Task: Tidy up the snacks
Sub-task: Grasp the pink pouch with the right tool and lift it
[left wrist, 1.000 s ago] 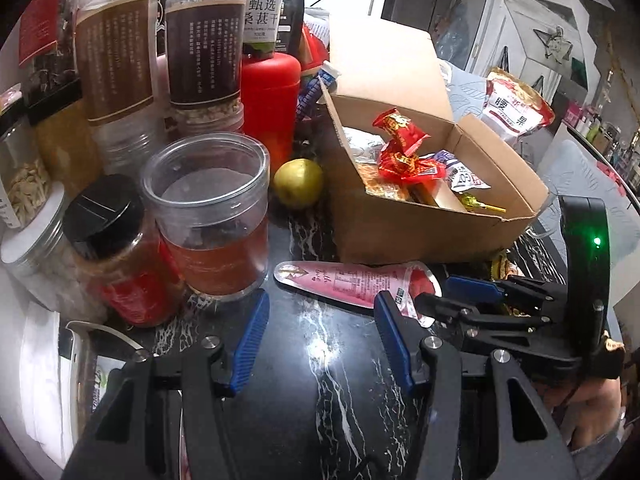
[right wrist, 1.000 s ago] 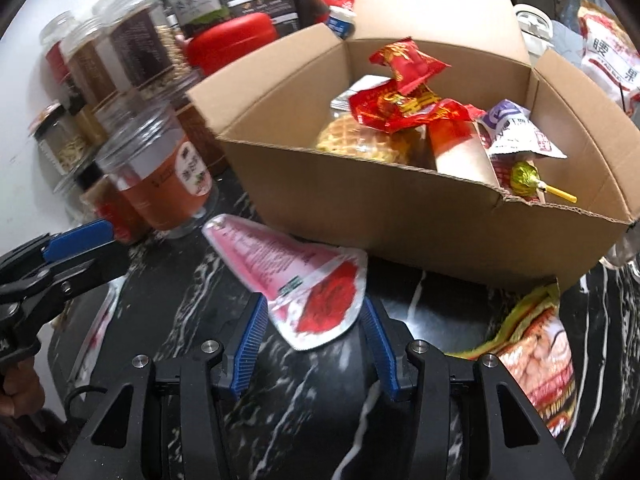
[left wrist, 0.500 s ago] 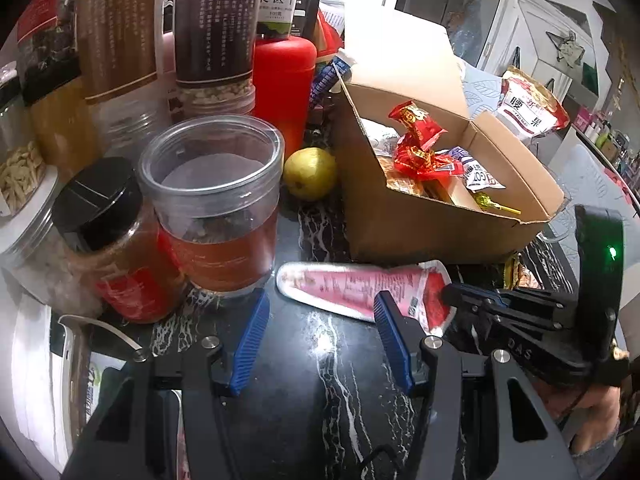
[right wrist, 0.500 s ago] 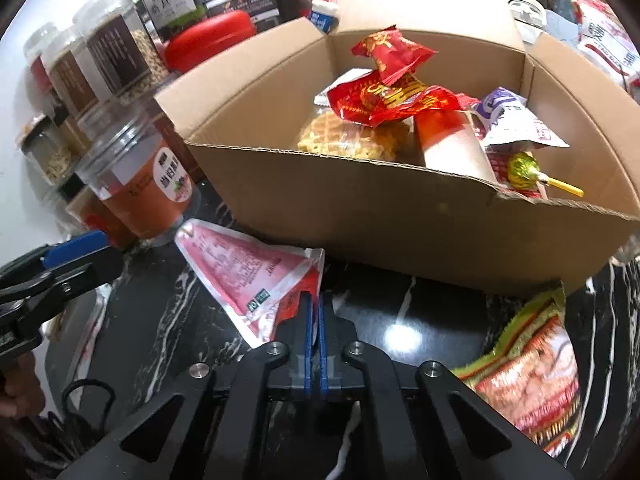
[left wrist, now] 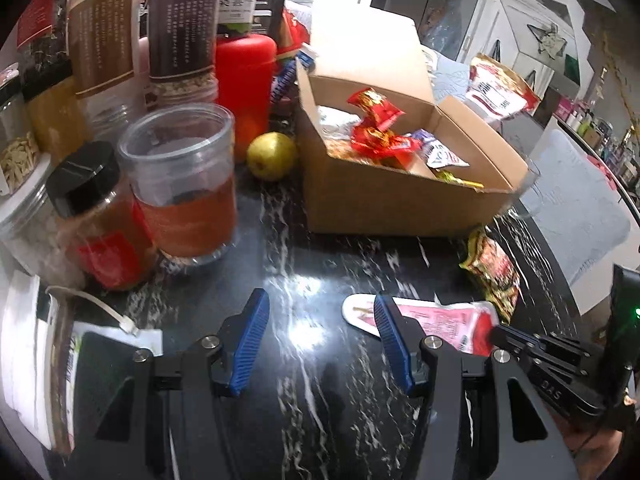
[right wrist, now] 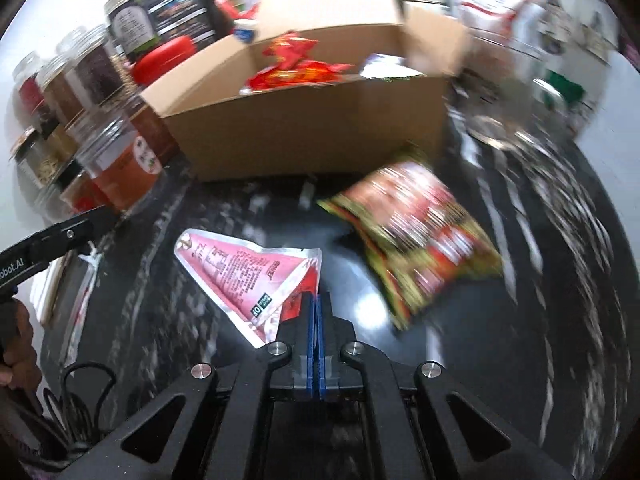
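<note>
Tabletop [left wrist: 320, 264] black with white marble veining. Cardboard box [left wrist: 392, 208] plain tan-brown, centre of the left wrist view; red-and-gold wrappers [left wrist: 376, 120] inside it. Flat pouch [right wrist: 248, 276] pink with red corner, white tip and small dark print, lower centre of right wrist view. Snack bag [right wrist: 416, 232] red and black with yellow-green edging, blurred, right of centre. Fingers [left wrist: 252, 340] blue ribbed pads on black frames. Round fruit [left wrist: 270, 156] yellow-green. Canister [left wrist: 246, 76] solid red, upper centre. Clear jar [left wrist: 184, 184] with orange-brown contents; neighbouring bottle [left wrist: 96, 216] has black cap, red label. Tall jars [left wrist: 180, 28] with dark brown labels, upper left.
</note>
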A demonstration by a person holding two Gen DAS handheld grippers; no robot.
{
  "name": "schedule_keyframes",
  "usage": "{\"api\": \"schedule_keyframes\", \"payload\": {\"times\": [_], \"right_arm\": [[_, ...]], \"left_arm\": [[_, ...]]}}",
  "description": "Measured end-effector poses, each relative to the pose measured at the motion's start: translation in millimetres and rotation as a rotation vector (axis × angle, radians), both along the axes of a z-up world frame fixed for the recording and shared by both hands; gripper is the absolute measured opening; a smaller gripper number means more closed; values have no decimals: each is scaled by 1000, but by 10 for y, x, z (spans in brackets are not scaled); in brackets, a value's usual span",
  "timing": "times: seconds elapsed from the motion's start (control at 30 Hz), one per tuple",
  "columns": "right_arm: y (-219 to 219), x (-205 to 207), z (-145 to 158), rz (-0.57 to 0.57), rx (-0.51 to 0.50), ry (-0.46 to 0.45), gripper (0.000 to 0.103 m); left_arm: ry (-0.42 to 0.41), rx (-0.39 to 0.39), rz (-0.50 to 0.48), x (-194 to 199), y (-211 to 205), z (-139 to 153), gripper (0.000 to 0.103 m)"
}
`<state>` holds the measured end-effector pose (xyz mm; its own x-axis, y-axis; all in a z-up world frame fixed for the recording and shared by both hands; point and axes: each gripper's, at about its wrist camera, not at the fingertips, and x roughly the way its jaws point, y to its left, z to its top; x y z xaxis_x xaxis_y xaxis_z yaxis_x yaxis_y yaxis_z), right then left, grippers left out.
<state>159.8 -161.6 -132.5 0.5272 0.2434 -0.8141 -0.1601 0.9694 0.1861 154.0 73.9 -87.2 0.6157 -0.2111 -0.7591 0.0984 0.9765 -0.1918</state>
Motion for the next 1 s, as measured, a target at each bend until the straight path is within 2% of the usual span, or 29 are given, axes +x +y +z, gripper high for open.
{"api": "schedule_keyframes", "payload": {"times": [0.23,0.4,0.47,0.5,0.53,0.6,0.67,0.73,0.83,0.9,1.0], "right_arm": [[-323,-452,-52,-118,22,47,2],[-351,-717,-37,-122,16,57,5],[-361,-793,-34,-107,28,45,9],[-354,-822,-34,-94,20,33,17],[-337,-831,-32,-85,5,27,31],[-297,-846,-25,-73,-49,7,49],[-257,-852,0,-47,-63,-24,51],[-215,-827,18,-4,-55,-32,59],[-146,-777,46,46,-56,-63,62],[-61,-708,48,116,-82,-78,71],[69,-627,55,209,-144,-112,72]], "left_arm": [[29,10,-51,-161,-204,-69,54],[54,1,-75,-270,-279,-120,54],[61,10,-79,-307,-297,-131,54],[67,16,-84,-326,-302,-137,54],[75,25,-89,-338,-310,-140,54],[77,41,-91,-379,-300,-126,54],[74,50,-85,-412,-273,-100,54],[74,47,-74,-436,-237,-83,54],[76,41,-57,-446,-192,-62,54],[72,45,-46,-440,-175,-55,54],[80,46,-39,-416,-167,-71,54]]}}
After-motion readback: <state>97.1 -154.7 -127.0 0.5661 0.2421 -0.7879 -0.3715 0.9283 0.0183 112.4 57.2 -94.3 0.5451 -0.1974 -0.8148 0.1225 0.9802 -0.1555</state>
